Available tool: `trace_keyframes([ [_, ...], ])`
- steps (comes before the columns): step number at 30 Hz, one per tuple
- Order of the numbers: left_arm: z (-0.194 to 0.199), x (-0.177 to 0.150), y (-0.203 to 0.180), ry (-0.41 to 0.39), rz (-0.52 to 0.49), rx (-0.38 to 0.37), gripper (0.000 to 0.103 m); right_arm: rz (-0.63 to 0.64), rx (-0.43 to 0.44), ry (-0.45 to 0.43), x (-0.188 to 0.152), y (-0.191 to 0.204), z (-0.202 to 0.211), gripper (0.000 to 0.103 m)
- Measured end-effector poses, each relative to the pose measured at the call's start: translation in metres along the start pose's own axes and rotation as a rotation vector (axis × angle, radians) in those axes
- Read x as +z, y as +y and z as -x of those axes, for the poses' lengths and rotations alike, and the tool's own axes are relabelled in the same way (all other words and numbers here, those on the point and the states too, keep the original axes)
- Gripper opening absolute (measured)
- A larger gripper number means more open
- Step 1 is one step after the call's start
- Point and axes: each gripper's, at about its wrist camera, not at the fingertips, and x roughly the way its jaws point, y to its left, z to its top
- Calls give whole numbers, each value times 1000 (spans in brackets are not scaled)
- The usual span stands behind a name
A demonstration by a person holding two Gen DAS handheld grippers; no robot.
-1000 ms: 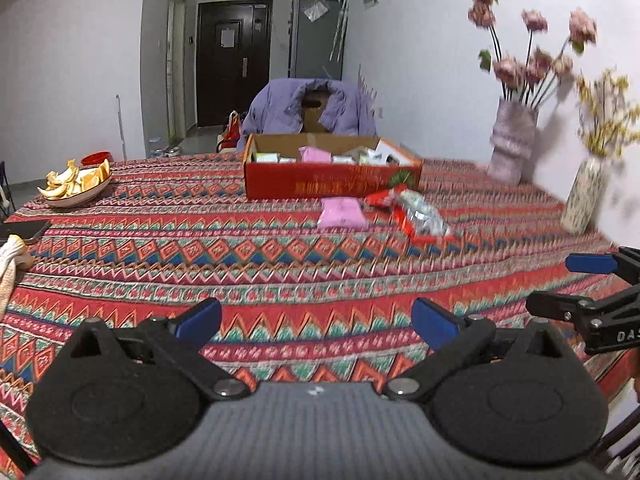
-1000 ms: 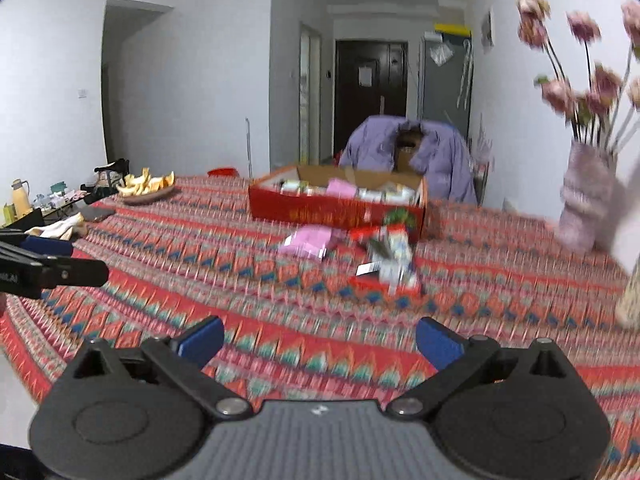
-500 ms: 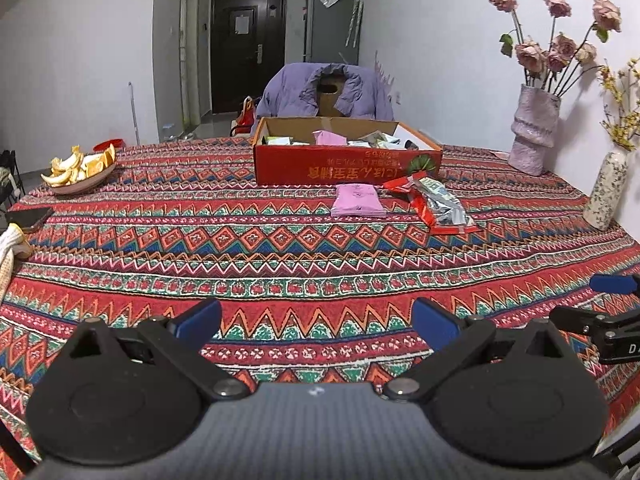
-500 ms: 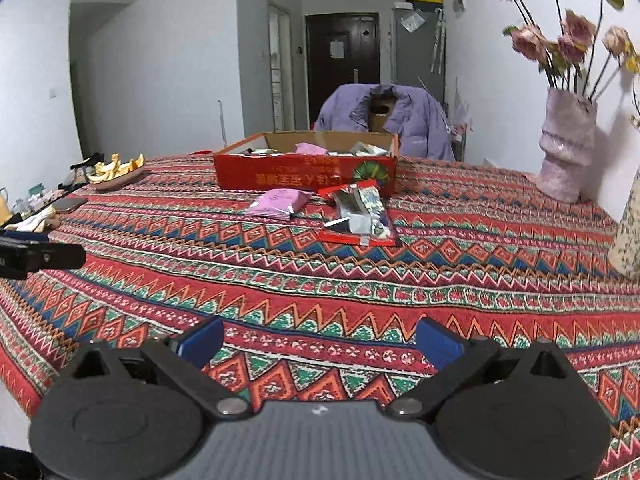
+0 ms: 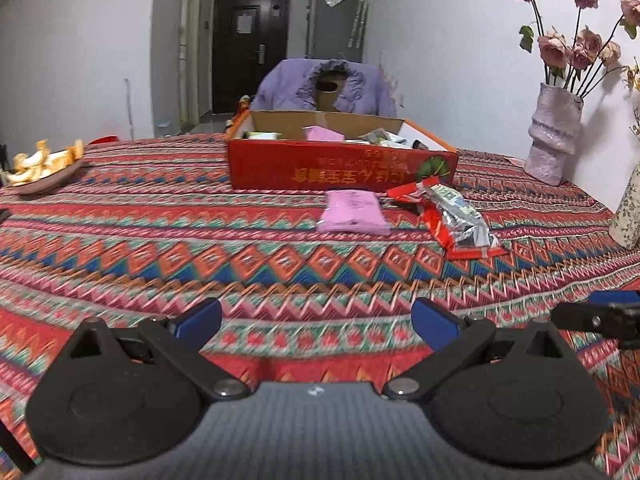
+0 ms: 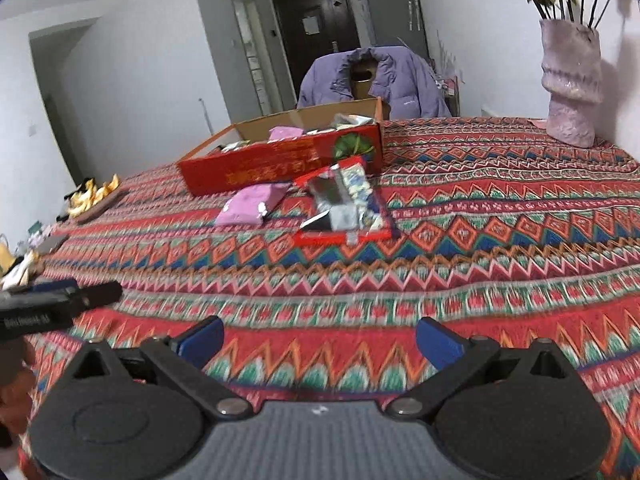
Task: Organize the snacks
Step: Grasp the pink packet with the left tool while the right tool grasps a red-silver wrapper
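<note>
A red cardboard box [image 5: 340, 170] [image 6: 280, 166] stands mid-table with several snack packets inside. In front of it lie a pink packet [image 5: 354, 212] [image 6: 252, 204] and a red-and-silver snack bag [image 5: 452, 220] [image 6: 344, 204]. My left gripper [image 5: 316, 320] hovers open over the patterned tablecloth, well short of the pink packet, with nothing between its fingers. My right gripper [image 6: 318, 338] is open too and empty, near the front edge, facing the snack bag. Each gripper shows at the edge of the other's view: the right gripper [image 5: 600, 314], the left gripper [image 6: 60, 300].
A plate of yellow peels [image 5: 40, 168] [image 6: 94, 200] sits at the far left. A pink vase of flowers [image 5: 554, 136] [image 6: 570, 80] stands at the right by the wall, and a second patterned vase [image 5: 630, 212] nearer. A chair draped with a purple jacket [image 5: 324, 84] is behind the box.
Both grippers have moved forward over the table toward the packets and the box, which now look larger. The right view has tilted left. Both stayed open.
</note>
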Motion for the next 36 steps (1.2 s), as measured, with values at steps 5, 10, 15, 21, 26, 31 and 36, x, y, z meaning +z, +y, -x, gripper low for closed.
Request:
trace_keyframes([
  [5, -46, 24, -16, 15, -50, -28, 103, -15, -11, 8, 30, -12, -37, 102],
  [10, -97, 52, -26, 35, -78, -33, 100, -26, -1, 11, 62, -18, -79, 102],
  [15, -156, 69, -32, 82, -77, -39, 82, 10, -17, 12, 90, -16, -120, 99],
  [21, -198, 85, -34, 103, -80, -74, 71, 56, -36, 38, 106, -11, -154, 95],
  [26, -198, 86, -34, 87, -96, -42, 62, 73, -40, 67, 109, -7, -174, 74],
  [31, -181, 81, -27, 103, -104, -12, 62, 111, -63, 49, 106, 3, -173, 58],
  [36, -134, 79, -11, 89, -51, 0, 62, 87, -30, 49, 98, 10, -149, 58],
])
